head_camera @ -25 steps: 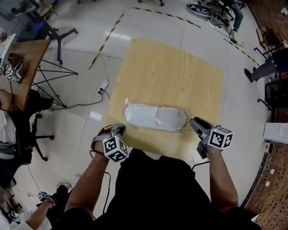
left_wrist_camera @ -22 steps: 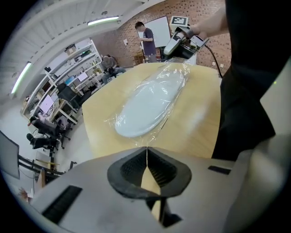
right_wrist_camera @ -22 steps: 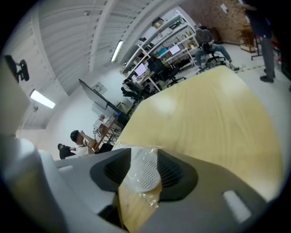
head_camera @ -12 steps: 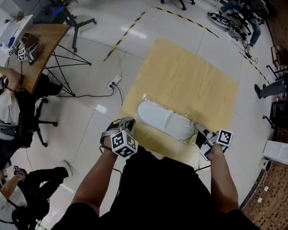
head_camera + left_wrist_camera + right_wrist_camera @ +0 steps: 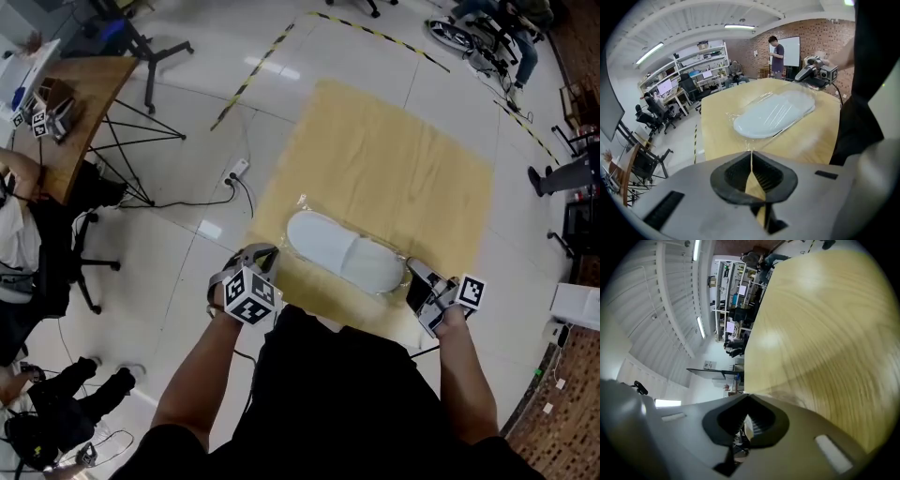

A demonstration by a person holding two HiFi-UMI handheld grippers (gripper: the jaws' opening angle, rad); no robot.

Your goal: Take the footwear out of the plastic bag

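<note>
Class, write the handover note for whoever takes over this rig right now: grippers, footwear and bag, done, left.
Left gripper: shut on the plastic bag edge nearest it.
Right gripper: shut at the bag's opposite end; grip on film unclear.
White footwear: inside the bag, on the wooden table.
Done: grippers at both bag ends. Left: open bag, pull footwear out.

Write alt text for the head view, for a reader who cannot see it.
Seen from above, a white slipper sealed in a clear plastic bag lies on a pale wooden table, with a person's left gripper and right gripper each shut on one end of the bag. To the left are tiled floor and a wooden desk.
</note>
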